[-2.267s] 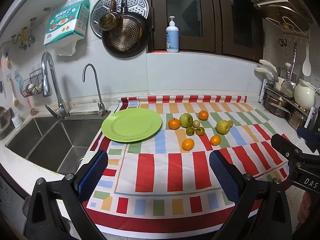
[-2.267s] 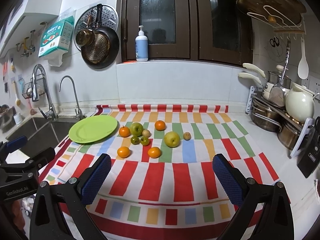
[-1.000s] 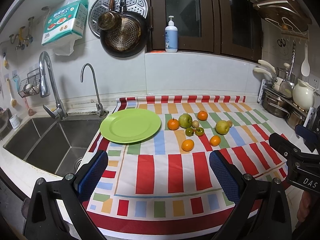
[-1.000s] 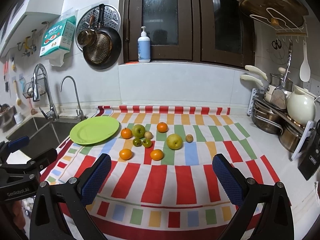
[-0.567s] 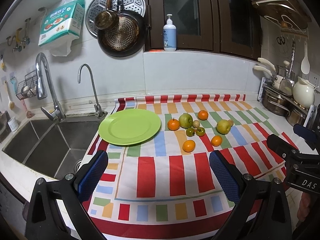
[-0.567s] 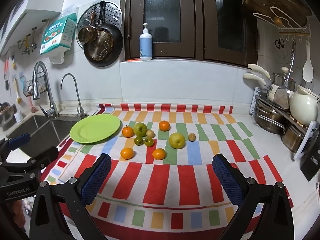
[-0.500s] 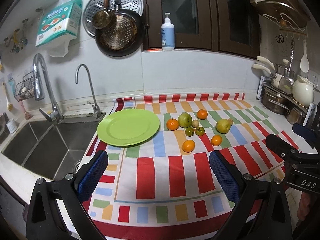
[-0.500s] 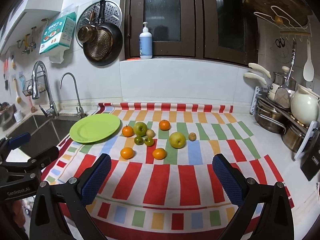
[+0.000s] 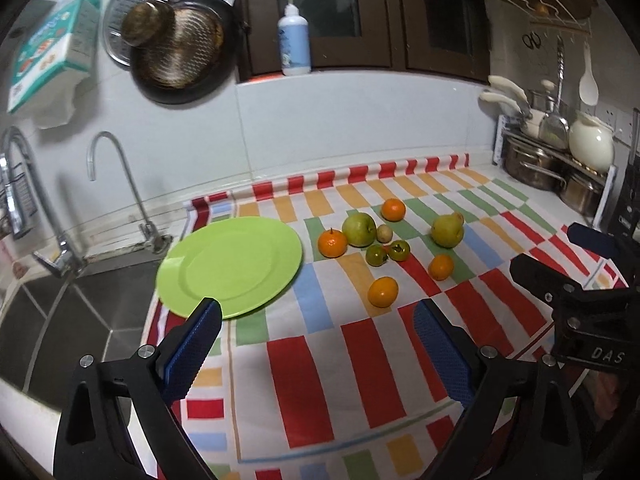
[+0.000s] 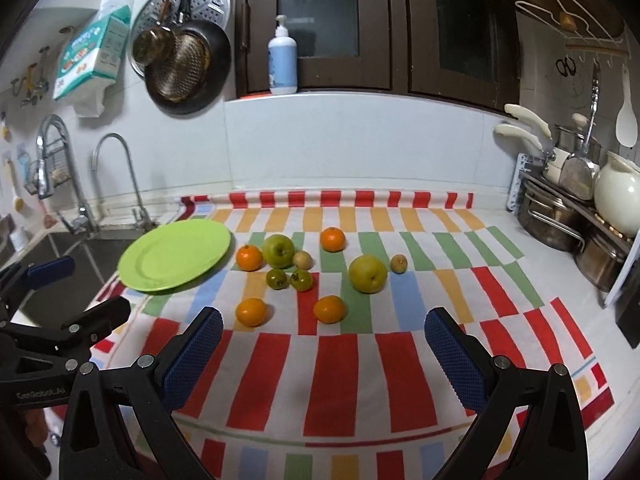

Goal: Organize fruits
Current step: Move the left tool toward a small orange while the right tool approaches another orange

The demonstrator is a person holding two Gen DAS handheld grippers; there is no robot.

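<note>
The left hand-held gripper [image 9: 316, 344] hangs above the near part of the striped cloth [image 9: 360, 364] with its blue-padded fingers spread wide and nothing between them. The right hand-held gripper [image 10: 324, 344] is likewise wide open and empty, over the red stripes at the cloth's near edge; each one shows at the side of the other's view.

Just ahead of the right hand-held gripper lie two oranges: the near-left orange [image 10: 251, 312] in front of its left finger and the near-right orange [image 10: 329, 309] between the fingers. Beyond them sit two small green fruits [image 10: 277, 278], close together and perhaps touching; the view is too coarse to tell. Farther on, to the left, an orange with a stem [image 10: 249, 257] lies just beside a green apple [image 10: 278, 251], with a small tan fruit [image 10: 302, 260] on the apple's right. Ahead and to the right sits a yellow-green pear [image 10: 368, 273], a small brown fruit [image 10: 399, 263] just beside it. The far orange [image 10: 333, 239] lies behind the cluster.

The green plate [image 9: 228, 266] sits bare ahead of the left hand-held gripper's left finger, at the cloth's left edge, next to the sink [image 9: 60, 320]. The desk [image 10: 532, 240] carries pots [image 10: 552, 220] far right.
</note>
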